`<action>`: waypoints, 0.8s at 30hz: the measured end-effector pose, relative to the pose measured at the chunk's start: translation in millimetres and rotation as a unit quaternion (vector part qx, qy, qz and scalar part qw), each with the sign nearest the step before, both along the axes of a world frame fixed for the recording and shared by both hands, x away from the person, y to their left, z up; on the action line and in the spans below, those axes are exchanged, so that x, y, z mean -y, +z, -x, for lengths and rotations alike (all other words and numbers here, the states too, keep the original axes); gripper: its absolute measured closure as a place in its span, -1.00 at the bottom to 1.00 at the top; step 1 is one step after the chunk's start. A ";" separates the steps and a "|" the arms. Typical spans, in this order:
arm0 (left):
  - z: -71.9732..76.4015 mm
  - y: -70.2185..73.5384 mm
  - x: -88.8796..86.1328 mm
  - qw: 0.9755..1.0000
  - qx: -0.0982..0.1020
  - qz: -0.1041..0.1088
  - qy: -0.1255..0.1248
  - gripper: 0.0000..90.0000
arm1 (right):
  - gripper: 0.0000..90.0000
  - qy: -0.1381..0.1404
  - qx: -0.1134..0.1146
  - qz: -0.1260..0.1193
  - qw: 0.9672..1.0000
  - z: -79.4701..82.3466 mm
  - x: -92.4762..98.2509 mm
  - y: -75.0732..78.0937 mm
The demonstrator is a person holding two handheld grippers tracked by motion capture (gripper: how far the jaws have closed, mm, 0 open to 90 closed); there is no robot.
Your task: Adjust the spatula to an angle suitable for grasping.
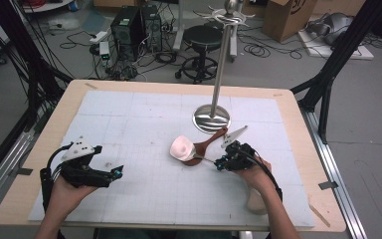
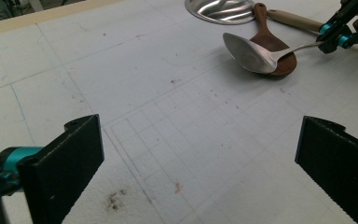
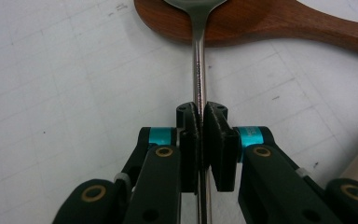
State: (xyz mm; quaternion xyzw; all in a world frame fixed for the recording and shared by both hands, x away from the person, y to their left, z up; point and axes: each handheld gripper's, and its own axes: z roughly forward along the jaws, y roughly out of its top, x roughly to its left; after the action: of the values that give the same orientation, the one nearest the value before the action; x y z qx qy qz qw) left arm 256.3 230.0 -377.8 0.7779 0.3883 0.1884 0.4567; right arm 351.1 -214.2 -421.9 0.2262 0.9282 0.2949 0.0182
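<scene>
Right gripper (image 3: 200, 122) is pinching the metal spoon (image 1: 185, 148) by its handle, near the utensil stand (image 1: 212, 117).

The right gripper view is showing tiny, unreadable engraving on the handle and the spoon's bowl lying over the wooden spatula (image 3: 261, 21); the high view is showing the left gripper (image 1: 114, 173) idling well apart from the stand, jaws spread wide on nothing.

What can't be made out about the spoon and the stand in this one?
- Metal spoon bowl: high view, glare bleaches it white.
- Spoon handle's tail: right gripper view, hidden by the right claw shut on it.
- Wooden spoon handle end: right gripper view, cut off by the edge.
- Stand top hooks: high view, too small.
</scene>
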 end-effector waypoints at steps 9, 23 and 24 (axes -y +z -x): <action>0.4 0.7 -0.5 1.000 0.001 -0.002 0.001 -0.96 | 0.88 0.016 0.004 -0.002 1.000 0.5 -8.2 4.1; 0.7 0.5 0.6 1.000 0.001 -0.002 0.000 -0.96 | 0.88 0.057 0.005 -0.006 0.998 3.8 -30.8 8.9; 0.7 0.5 0.5 1.000 0.001 -0.003 -0.001 -0.96 | 0.88 0.060 0.003 -0.006 0.998 4.0 -31.8 8.9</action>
State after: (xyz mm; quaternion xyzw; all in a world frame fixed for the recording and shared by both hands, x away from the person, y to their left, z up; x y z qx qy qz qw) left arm 255.6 229.5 -377.3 0.7796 0.3869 0.1898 0.4544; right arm 347.1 -182.4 -413.1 0.1692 0.9381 0.3021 0.0021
